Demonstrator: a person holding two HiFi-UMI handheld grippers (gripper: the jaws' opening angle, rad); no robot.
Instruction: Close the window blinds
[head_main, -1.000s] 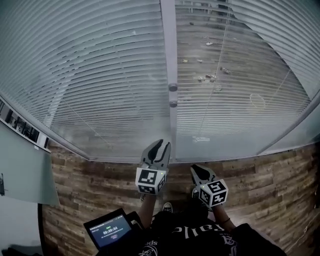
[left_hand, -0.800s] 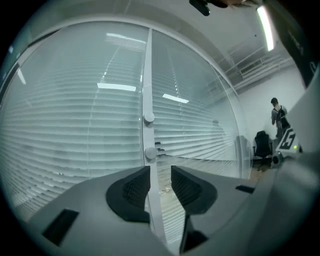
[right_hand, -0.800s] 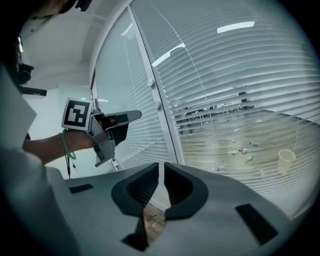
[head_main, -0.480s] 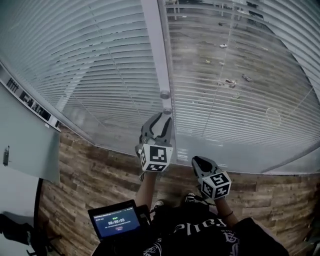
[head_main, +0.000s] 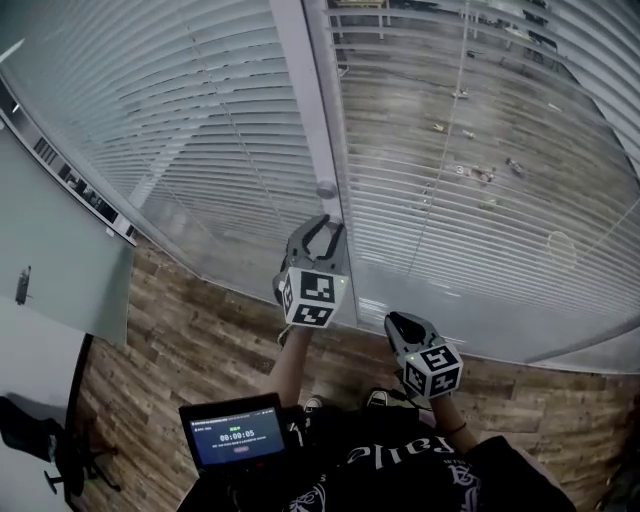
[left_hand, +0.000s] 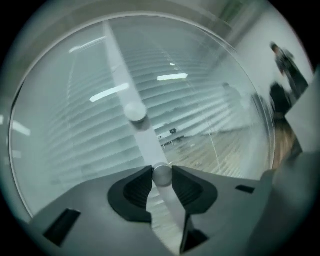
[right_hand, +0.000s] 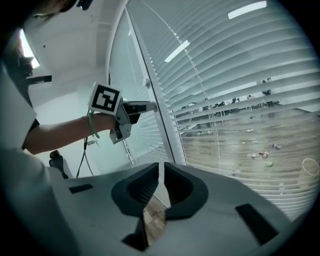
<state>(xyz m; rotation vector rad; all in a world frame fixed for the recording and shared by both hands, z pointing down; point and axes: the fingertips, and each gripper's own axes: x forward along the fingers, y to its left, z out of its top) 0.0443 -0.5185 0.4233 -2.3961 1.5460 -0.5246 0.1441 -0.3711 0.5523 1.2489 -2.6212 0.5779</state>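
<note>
Blinds (head_main: 200, 150), knob (left_hand: 161, 175) on frame (head_main: 303, 100) between just-opening fingers (left_hand: 137, 187) of left gripper (head_main: 325, 225), perhaps touching

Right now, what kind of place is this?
Probably an office. A big glass wall is covered by slatted window blinds, like the ones that divide office rooms. The floor is wood-look planks, and through the slats there is another room with what looks like a table.

This looks like an office. Glass partition walls (head_main: 450, 310) hung with slatted blinds (head_main: 200, 130) fill twelve o'clock. A wood-plank floor (head_main: 170, 340) lies at six.
</note>
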